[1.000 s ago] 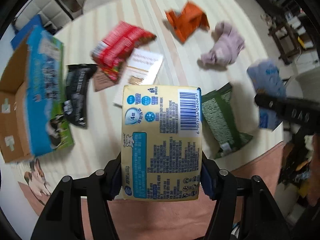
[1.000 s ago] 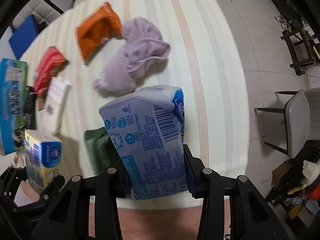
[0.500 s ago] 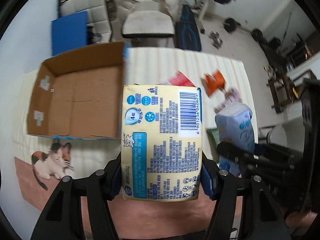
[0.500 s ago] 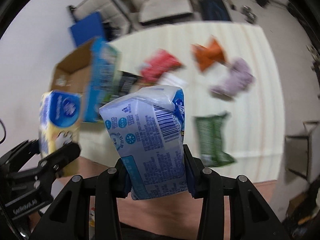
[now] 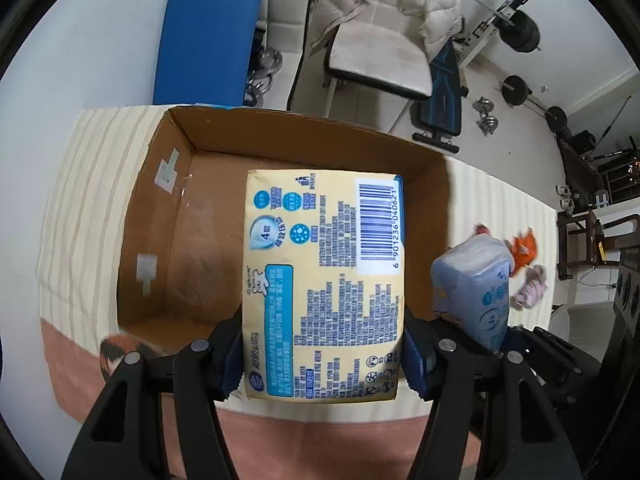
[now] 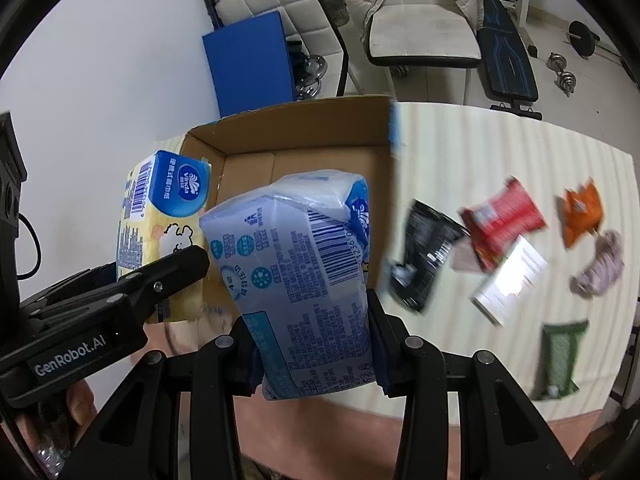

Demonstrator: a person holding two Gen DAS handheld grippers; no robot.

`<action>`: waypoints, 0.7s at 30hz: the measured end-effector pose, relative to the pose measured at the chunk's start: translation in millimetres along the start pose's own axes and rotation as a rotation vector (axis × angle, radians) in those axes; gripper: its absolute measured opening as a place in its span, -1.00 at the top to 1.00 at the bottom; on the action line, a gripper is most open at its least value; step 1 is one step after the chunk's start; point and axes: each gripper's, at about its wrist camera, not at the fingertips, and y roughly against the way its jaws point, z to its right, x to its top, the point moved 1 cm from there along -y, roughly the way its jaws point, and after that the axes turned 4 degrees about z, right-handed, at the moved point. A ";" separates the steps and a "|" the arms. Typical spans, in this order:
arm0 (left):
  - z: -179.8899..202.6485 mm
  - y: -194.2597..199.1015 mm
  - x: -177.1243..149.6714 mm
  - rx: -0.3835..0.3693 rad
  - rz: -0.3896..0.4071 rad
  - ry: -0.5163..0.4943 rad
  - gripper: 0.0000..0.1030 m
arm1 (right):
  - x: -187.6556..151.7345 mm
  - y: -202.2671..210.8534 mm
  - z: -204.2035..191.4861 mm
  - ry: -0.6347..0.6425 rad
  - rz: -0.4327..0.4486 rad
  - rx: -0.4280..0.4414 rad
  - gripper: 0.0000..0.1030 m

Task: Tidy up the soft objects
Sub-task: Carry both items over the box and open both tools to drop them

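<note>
Over the open cardboard box (image 5: 168, 248), the yellow tissue pack (image 5: 324, 280) sat clamped in the left gripper (image 5: 324, 356), both pads squeezed in against its long sides near the bottom end. Its long axis ran straight out along the fingers, pointing toward the box's far wall, and from that camera the pack covered the middle-right of the box floor, which looked bare as far as I could see. So the box was pretty much dead ahead and below, and I'd guess the drop only needed a lowering, not a sideways shift.

Just right of the box's right wall, the blue tissue pack (image 6: 296, 280) was pinched the same way in the right gripper (image 6: 312, 344), closed tight on its lower half, the top leaning a bit toward the box. From the right camera it hung over the near right corner of the box, so it still needed to go a little left. The left gripper looked nearer to the box's middle, so I'd bet it goes first.

Further right of the box, on the striped table (image 6: 460, 140), lay a black pouch (image 6: 424, 252), a red packet (image 6: 504, 216), a white booklet (image 6: 512, 280), an orange packet (image 6: 580, 212), a lilac cloth (image 6: 600, 268) and a green packet (image 6: 560, 356), all a bit blurred.
</note>
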 end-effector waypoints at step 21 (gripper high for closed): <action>-43.1 -128.2 73.3 0.009 -0.176 -0.054 -0.30 | 86.3 -187.4 -16.0 -0.066 -0.116 -0.147 0.02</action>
